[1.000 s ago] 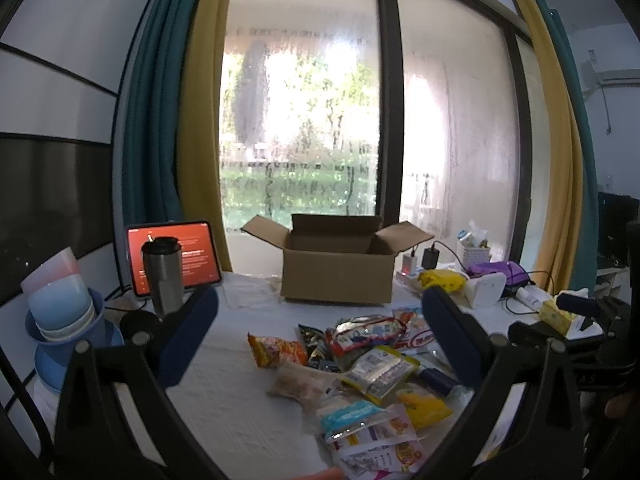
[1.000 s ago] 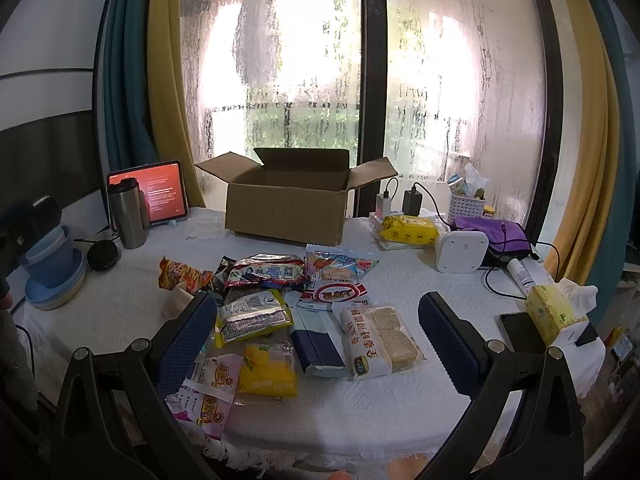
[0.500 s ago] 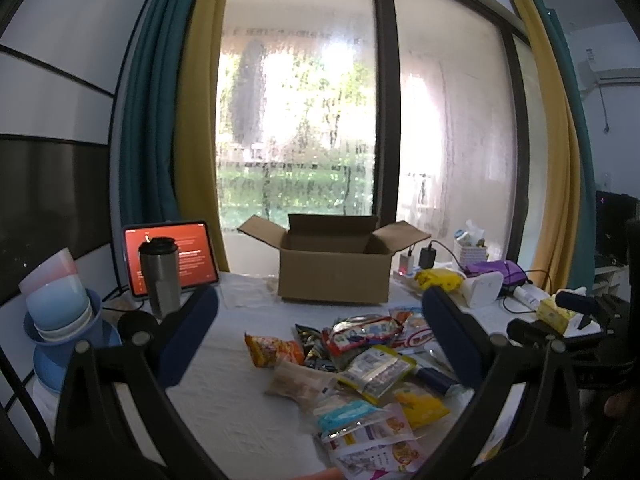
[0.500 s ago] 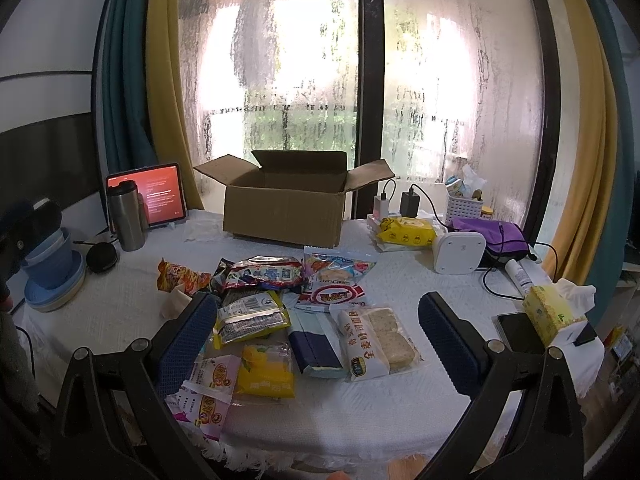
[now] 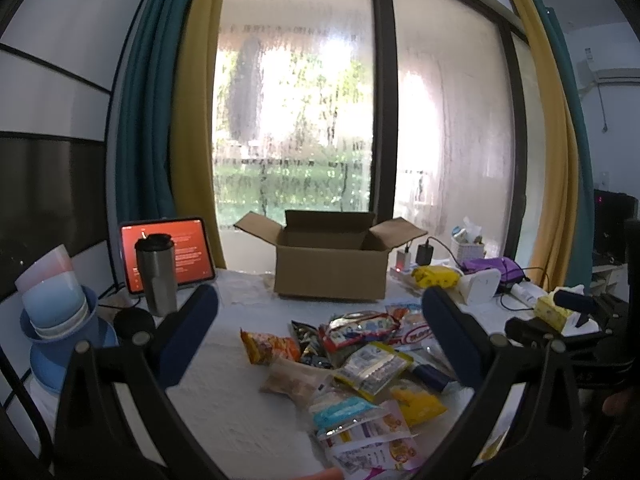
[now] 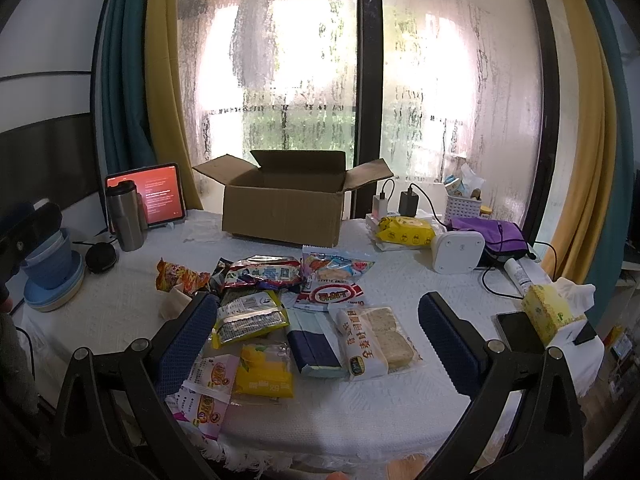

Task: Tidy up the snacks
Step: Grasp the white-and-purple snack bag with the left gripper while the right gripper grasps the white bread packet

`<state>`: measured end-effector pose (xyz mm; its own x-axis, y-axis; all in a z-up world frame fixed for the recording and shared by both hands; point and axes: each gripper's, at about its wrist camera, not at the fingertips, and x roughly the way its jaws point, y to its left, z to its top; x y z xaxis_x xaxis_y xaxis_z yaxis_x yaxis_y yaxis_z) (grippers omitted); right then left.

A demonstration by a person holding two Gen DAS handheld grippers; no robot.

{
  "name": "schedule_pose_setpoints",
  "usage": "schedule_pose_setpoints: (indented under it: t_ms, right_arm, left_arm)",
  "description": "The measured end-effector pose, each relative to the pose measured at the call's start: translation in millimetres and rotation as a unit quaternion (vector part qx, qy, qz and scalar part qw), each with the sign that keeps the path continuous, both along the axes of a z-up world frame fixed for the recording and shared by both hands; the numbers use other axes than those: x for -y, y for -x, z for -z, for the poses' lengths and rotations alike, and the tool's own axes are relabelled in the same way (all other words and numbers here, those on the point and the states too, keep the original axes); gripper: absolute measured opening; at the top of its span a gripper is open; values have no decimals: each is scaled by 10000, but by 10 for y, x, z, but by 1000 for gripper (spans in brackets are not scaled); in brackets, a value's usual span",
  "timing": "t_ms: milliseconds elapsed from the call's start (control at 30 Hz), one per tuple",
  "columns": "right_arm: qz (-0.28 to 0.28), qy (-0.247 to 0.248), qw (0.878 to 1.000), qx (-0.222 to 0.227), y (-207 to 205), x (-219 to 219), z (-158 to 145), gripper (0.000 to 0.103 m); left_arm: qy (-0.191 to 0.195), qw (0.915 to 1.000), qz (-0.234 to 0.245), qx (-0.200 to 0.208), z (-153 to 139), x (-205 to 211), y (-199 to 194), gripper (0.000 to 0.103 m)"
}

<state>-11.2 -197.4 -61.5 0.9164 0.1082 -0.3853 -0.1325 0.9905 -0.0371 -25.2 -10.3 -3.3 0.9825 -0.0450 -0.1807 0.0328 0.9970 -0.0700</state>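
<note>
Several snack packets lie in a loose pile on the white table cloth (image 6: 120,312): an orange bag (image 6: 180,276), a red and silver bag (image 6: 262,272), a yellow pack (image 6: 264,368), a dark blue pack (image 6: 314,348) and a clear pack of biscuits (image 6: 374,338). The pile also shows in the left wrist view (image 5: 360,364). An open cardboard box (image 6: 284,204) stands behind it, also seen in the left wrist view (image 5: 330,268). My left gripper (image 5: 320,312) is open and empty above the table's left part. My right gripper (image 6: 318,316) is open and empty above the near packets.
A steel tumbler (image 6: 124,216), a red-screened tablet (image 6: 154,196), stacked blue bowls (image 6: 52,272) and a black puck (image 6: 101,257) stand at the left. Chargers, a yellow pack (image 6: 404,232), a white device (image 6: 458,252), a purple pouch (image 6: 490,234), a tissue box (image 6: 550,312) and a phone (image 6: 516,330) fill the right.
Both grippers have drifted slightly, so the views shift a little. Nothing on the table has moved and both stay open.
</note>
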Motion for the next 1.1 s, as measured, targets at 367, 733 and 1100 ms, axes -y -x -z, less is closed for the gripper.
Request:
schedule_pose_setpoints:
  t_ms: [367, 733, 1100]
  right_arm:
    - [-16, -65, 9994, -325, -142, 83, 287, 103]
    - [-92, -76, 9935, -1130, -440, 202, 891, 103]
    - [-120, -124, 9876, -1557, -579, 343, 1244, 103]
  left_arm:
    - [11, 9943, 163, -1054, 524, 55, -311, 103]
    - [255, 9681, 553, -2430, 1302, 335, -545, 103]
    - [201, 9431, 723, -3240, 1663, 611, -840, 103]
